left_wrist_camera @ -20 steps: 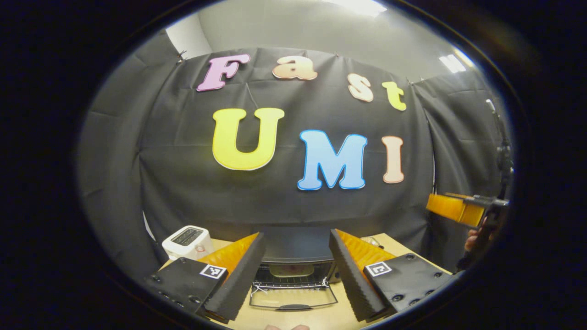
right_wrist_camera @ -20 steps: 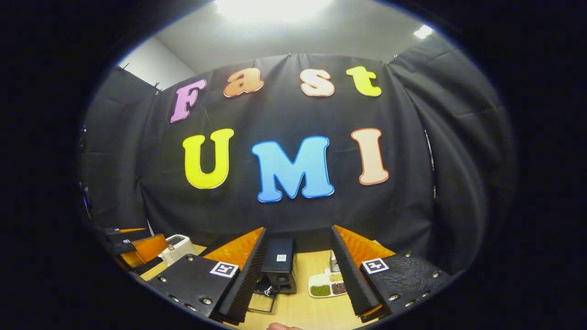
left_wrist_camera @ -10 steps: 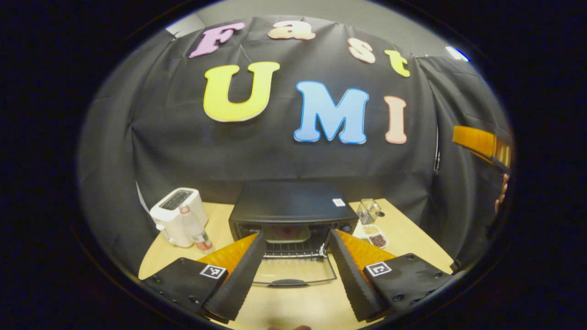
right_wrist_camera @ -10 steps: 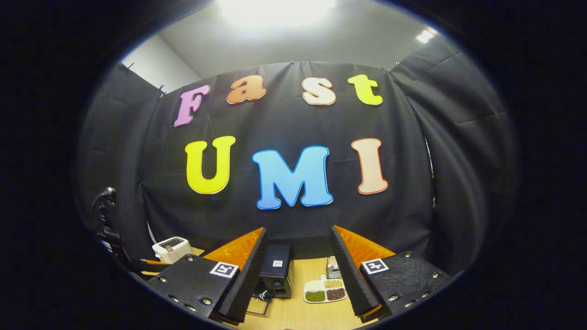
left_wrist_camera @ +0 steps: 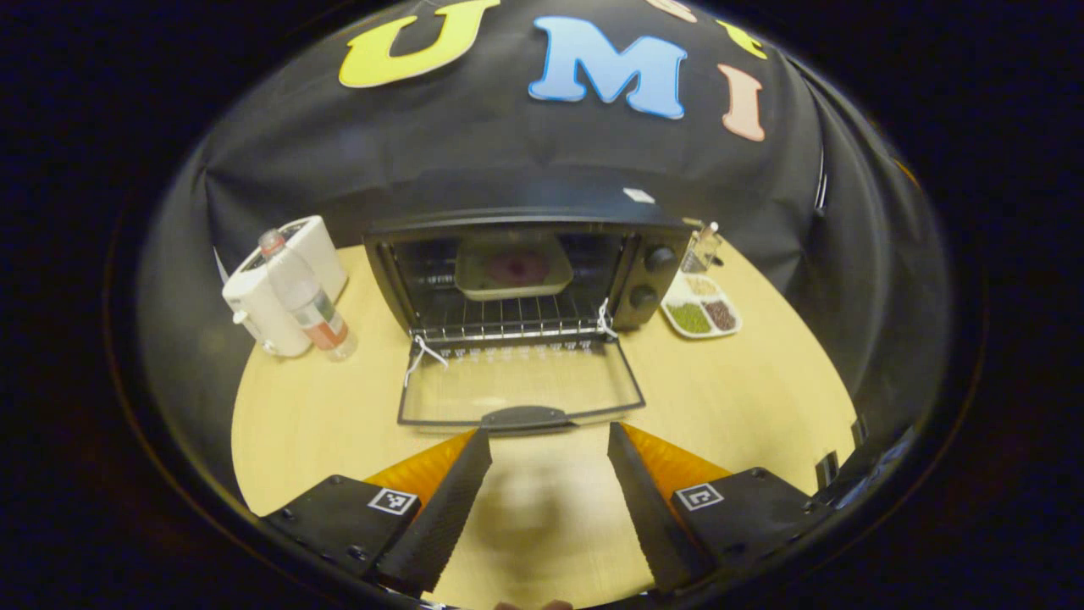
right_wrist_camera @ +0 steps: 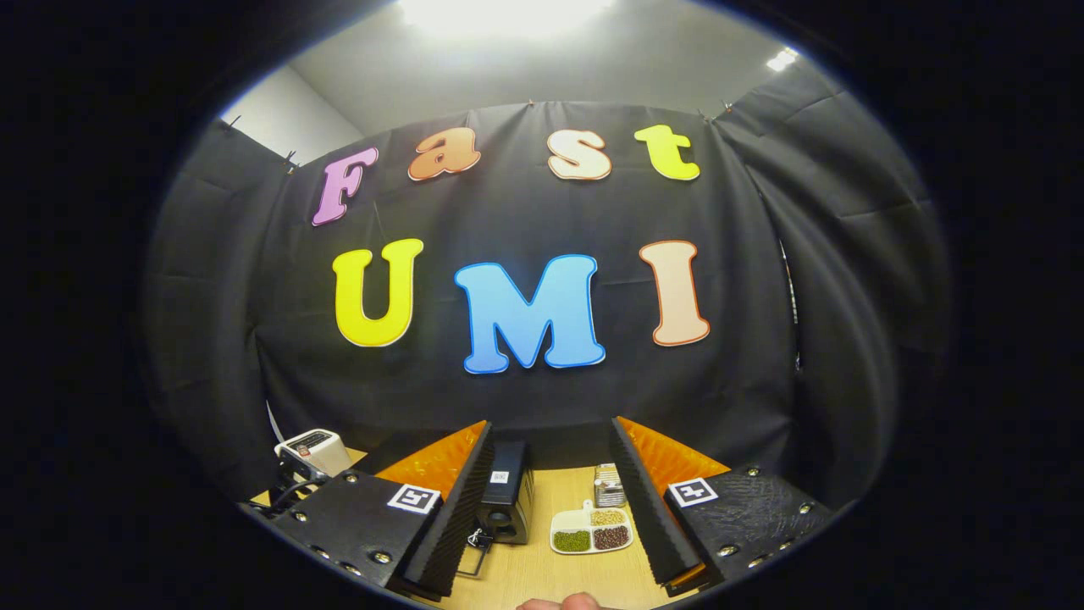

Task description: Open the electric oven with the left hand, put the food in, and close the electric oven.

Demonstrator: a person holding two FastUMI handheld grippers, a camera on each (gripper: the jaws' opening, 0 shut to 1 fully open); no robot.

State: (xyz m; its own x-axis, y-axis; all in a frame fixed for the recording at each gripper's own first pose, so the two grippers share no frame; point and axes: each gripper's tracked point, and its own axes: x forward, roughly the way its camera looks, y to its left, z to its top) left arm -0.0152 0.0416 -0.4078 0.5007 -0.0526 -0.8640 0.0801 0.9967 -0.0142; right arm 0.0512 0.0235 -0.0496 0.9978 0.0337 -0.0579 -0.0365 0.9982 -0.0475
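Observation:
The black electric oven [left_wrist_camera: 525, 254] stands at the back of the table with its glass door [left_wrist_camera: 518, 391] folded down flat; the door handle [left_wrist_camera: 521, 417] is nearest me. Inside, on the wire rack, sits a pale square plate with dark reddish food [left_wrist_camera: 512, 267]. My left gripper [left_wrist_camera: 549, 496] is open and holds nothing; its fingertips hover just in front of the door handle, apart from it. My right gripper [right_wrist_camera: 549, 508] is open and holds nothing, held high and back from the oven [right_wrist_camera: 506, 500], which it sees from the right side.
Left of the oven stand a white toaster [left_wrist_camera: 284, 284] and a plastic bottle [left_wrist_camera: 306, 296]. To its right are a divided dish of beans [left_wrist_camera: 701, 315] and a glass jar [left_wrist_camera: 701, 247]. The wooden table [left_wrist_camera: 745, 398] has free room in front.
The left gripper has tipped down and drawn back, so the whole open oven and table came into its view. The right gripper has barely moved.

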